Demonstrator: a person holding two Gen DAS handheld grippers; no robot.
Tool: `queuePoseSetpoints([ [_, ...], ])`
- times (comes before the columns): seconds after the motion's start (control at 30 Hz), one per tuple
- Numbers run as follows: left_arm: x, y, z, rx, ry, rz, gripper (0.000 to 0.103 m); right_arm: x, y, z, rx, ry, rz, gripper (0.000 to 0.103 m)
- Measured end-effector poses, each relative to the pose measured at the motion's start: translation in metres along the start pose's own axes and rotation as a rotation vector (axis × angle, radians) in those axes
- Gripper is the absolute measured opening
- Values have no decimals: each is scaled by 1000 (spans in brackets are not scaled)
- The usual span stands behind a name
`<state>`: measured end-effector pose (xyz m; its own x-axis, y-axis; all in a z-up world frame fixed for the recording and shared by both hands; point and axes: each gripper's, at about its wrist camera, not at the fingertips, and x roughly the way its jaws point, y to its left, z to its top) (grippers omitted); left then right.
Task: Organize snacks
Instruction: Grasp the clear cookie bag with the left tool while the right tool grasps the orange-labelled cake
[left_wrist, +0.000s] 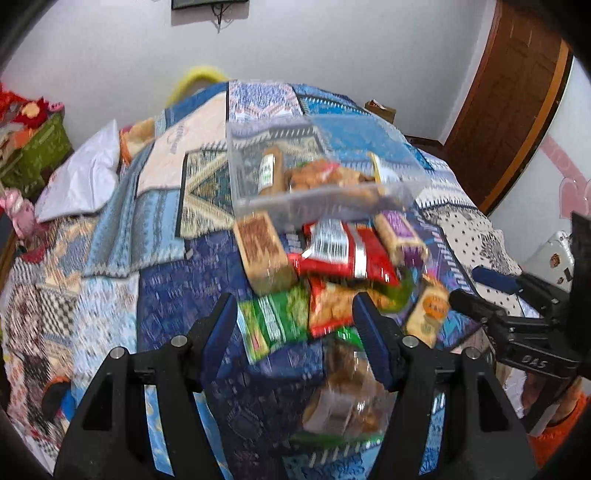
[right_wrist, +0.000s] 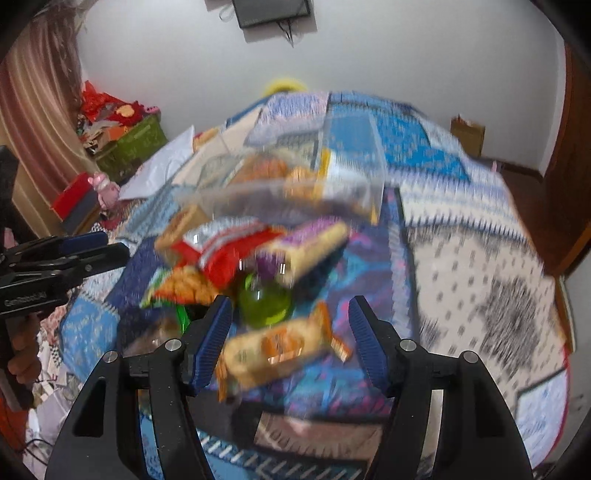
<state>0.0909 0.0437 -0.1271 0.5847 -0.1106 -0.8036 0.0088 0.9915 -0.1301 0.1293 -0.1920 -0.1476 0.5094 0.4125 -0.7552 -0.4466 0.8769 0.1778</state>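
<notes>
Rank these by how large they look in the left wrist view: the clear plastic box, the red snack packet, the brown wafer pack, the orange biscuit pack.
1. clear plastic box
2. red snack packet
3. brown wafer pack
4. orange biscuit pack

The box sits farthest away, so it really is the biggest. Blur makes the packet and wafer pack a close call.

Both cameras ride on the grippers and look steeply down and forward over the bed (left_wrist: 110, 236) — close above the snack pile (left_wrist: 332, 254). Each catches the clear box (right_wrist: 295, 184), the far wall (right_wrist: 406, 55) — and the other gripper at its edge.
</notes>
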Motion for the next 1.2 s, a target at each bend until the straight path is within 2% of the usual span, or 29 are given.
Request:
queuePoseSetpoints([
  [0.13,4,2,-16,-17,29,-12,64,16,3,-14,24,63,24,62],
  [0.33,7,-1,-32,-13,51,-25,64,33,13,-13,42,95,50,62],
  [0.47,9,-5,-39,-6,65,-35,64,43,18,-8,25,94,7,69],
  [0.57,11,-8,-43,-1,74,-47,64,51,18,-8,9,103,-30,69],
  [0.63,12,-11,-45,4,82,-55,64,53,15,-11,-2,100,-41,66],
  [0.77,13,-17,-49,15,92,-76,64,45,12,-15,-31,74,-79,54],
  [0.93,12,-26,-52,25,102,-99,64,28,-4,-24,-6,60,-64,48],
  [1.0,12,-29,-53,28,107,-109,64,23,-9,-26,9,57,-54,41],
  [1.2,30,-40,-60,59,177,-108,64,8,-13,-31,23,36,-45,40],
])
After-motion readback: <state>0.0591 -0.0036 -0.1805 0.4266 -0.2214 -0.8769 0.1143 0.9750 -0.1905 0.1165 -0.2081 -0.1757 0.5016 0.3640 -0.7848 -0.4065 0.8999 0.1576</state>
